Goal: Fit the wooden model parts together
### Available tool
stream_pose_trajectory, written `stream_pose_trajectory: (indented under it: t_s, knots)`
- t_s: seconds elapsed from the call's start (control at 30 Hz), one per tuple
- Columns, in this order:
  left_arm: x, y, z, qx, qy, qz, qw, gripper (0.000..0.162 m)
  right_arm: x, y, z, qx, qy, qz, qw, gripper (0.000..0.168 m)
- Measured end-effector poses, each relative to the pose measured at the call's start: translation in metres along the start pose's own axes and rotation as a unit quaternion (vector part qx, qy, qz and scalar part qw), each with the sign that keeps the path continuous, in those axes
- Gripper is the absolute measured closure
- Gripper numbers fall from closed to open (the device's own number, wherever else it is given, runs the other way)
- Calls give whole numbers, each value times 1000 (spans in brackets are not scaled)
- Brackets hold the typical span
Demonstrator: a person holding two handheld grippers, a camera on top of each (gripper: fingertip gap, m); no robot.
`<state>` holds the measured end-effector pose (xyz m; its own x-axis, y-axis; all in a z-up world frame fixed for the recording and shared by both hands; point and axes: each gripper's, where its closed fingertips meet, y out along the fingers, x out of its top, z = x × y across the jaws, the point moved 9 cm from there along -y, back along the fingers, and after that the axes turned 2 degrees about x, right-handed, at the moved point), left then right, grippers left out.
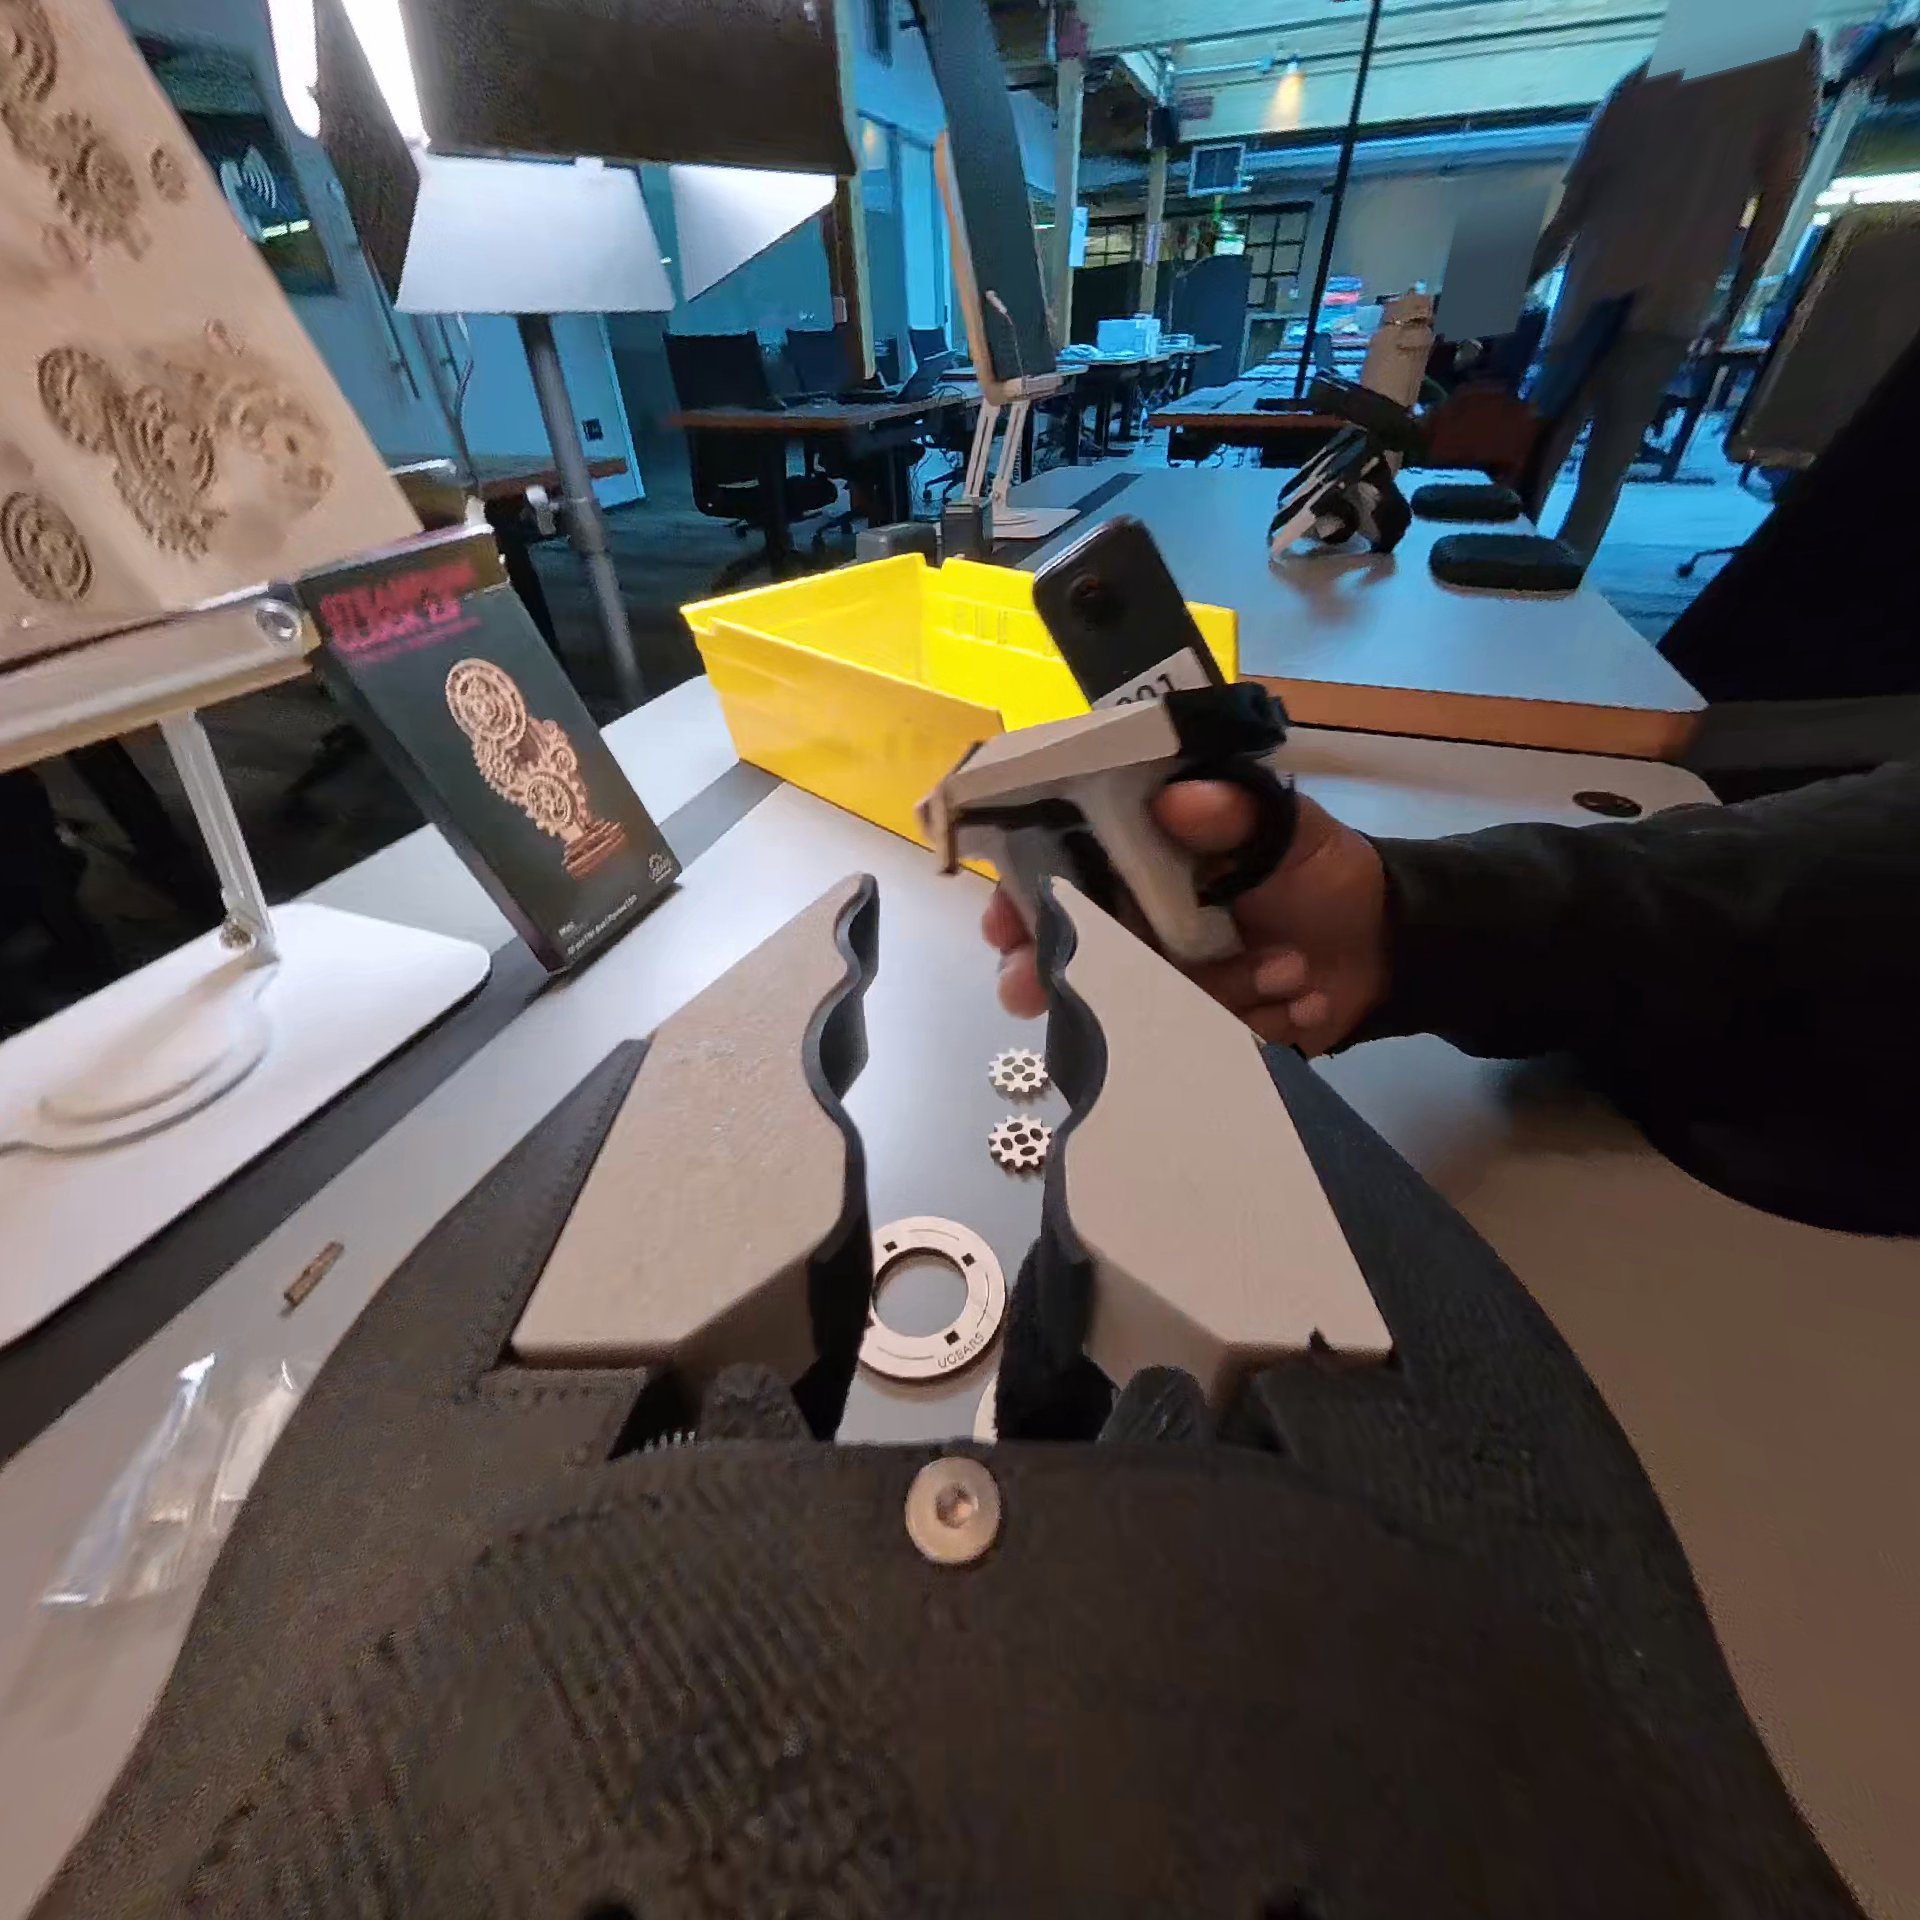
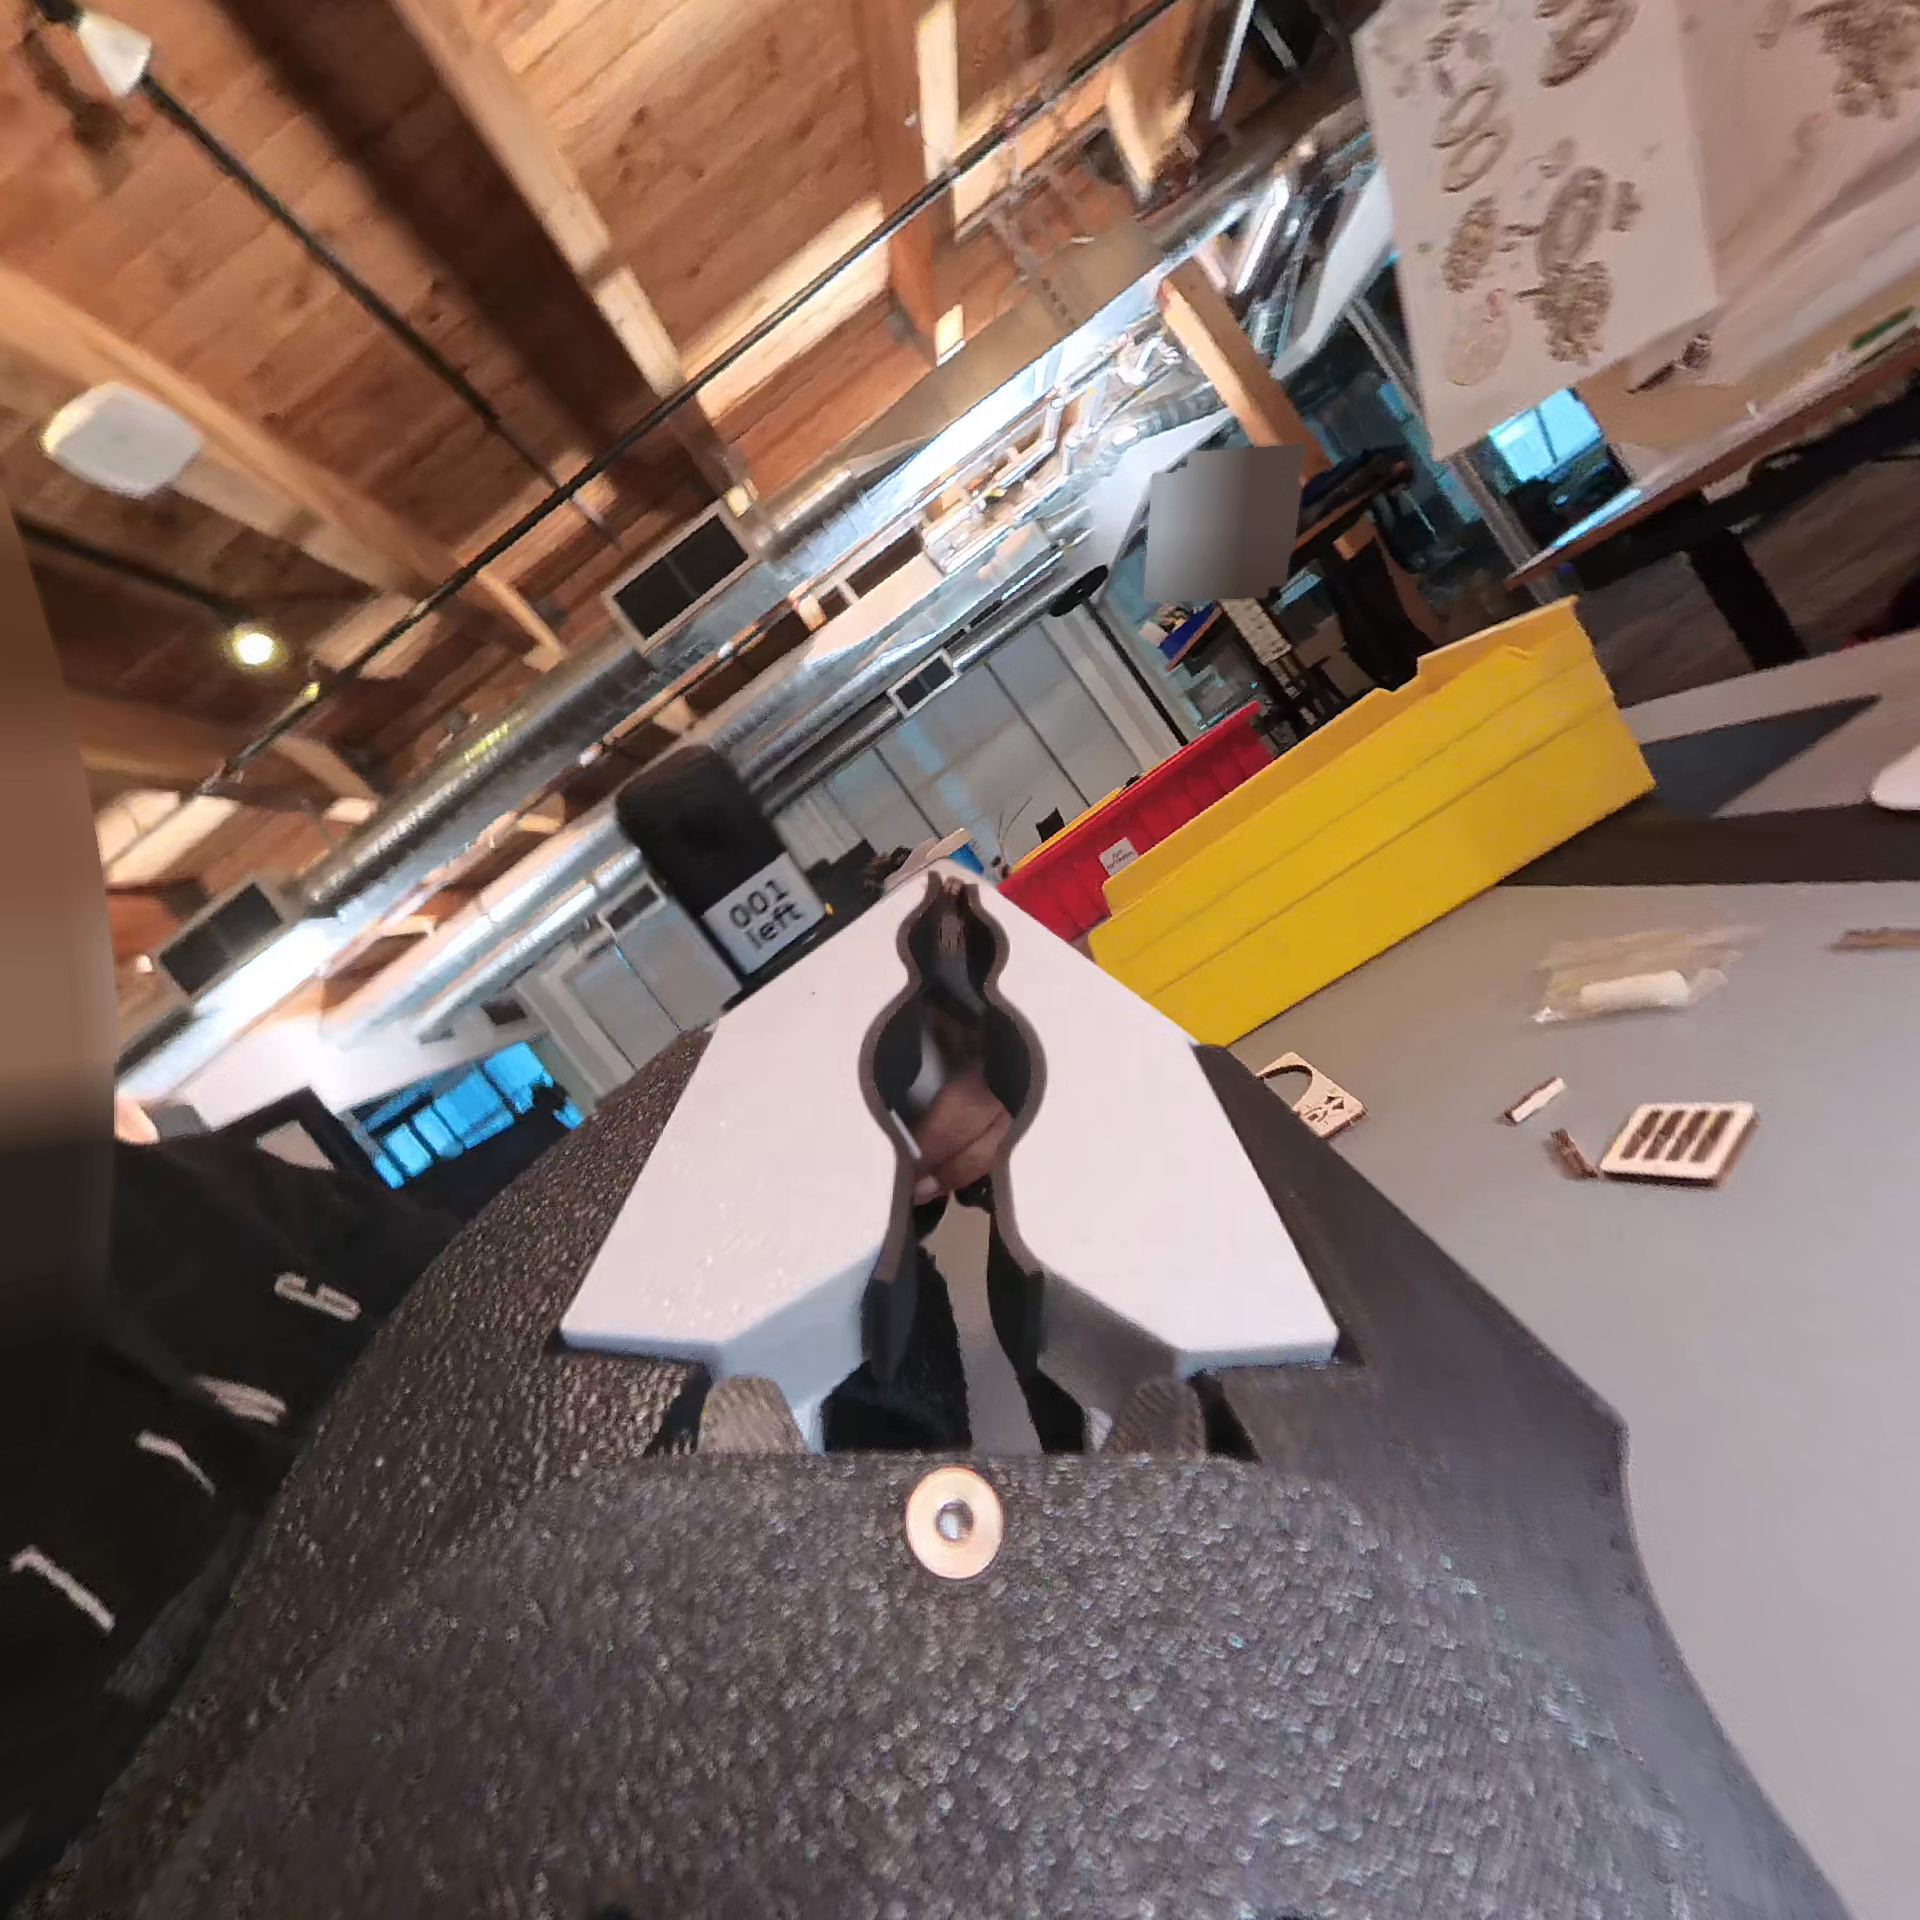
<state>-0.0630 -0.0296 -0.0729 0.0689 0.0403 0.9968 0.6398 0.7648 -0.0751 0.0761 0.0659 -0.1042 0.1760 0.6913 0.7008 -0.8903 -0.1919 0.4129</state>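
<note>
Left tool (image 1: 961, 1029) hung wide open over the dark tabletop strip (image 1: 935, 997); the gap between its fingers was free down to two small toothed wooden gears (image 1: 1019, 1108) and a flat wooden ring (image 1: 932, 1299). Right tool (image 1: 951, 831) and the hand (image 1: 1278, 914) holding it blocked the far end of that gap. Beyond them the yellow plastic bin (image 1: 862, 686) walled off the tabletop's back edge. Left side was crowded: dark upright kit box (image 1: 488, 748) and white monitor base (image 1: 208, 1049). Grey tabletop (image 2: 1558, 1299) on the right lay mostly open, with a slotted wooden plate (image 2: 1678, 1141) and small wooden bits (image 2: 1536, 1099) scattered.
</note>
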Motion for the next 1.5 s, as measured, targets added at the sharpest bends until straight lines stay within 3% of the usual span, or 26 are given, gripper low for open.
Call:
stream_pose_trajectory:
  t_s: [0.13, 0.23, 0.3, 0.4, 0.53, 0.77, 0.97, 1.2, 1.27, 1.37, 1.5]
  knots:
    - [0, 6, -7, 30, 29, 14, 999, 141, -7, 3, -6, -2, 79, -19, 997, 168]
    - [-2, 6, -6, 57, 43, 21, 997, 158, -12, 7, -5, 14, 114, -22, 993, 167]
    - [0, 3, -6, 59, 52, 10, 997, 159, -12, 9, -4, 25, 122, -20, 992, 168]
    - [2, -1, -5, 44, 59, 17, 997, 159, -11, 9, -3, 32, 104, 0, 994, 167]
    - [3, -5, -6, 26, 75, 28, 996, 160, -4, 6, -1, 36, 70, 32, 996, 150]
    - [0, -4, -7, 19, 76, 40, 996, 160, -7, 8, 1, 29, 46, 62, 997, 149]
    - [-2, -6, 1, -2, 10, 39, 999, 160, -3, 6, 1, 8, 7, 67, 998, 152]
    - [-19, -6, 11, -55, -79, 83, 992, 160, -9, 8, 5, -57, -139, 177, 973, 150]
    - [-20, -7, 11, -75, -94, 80, 990, 160, -13, 9, 5, -55, -147, 200, 967, 150]
    - [-24, -8, 11, -102, -112, 90, 984, 160, -17, 10, 6, -52, -154, 214, 963, 164]
    - [-28, -8, 12, -120, -136, 93, 979, 160, -17, 9, 6, -52, -165, 234, 957, 166]
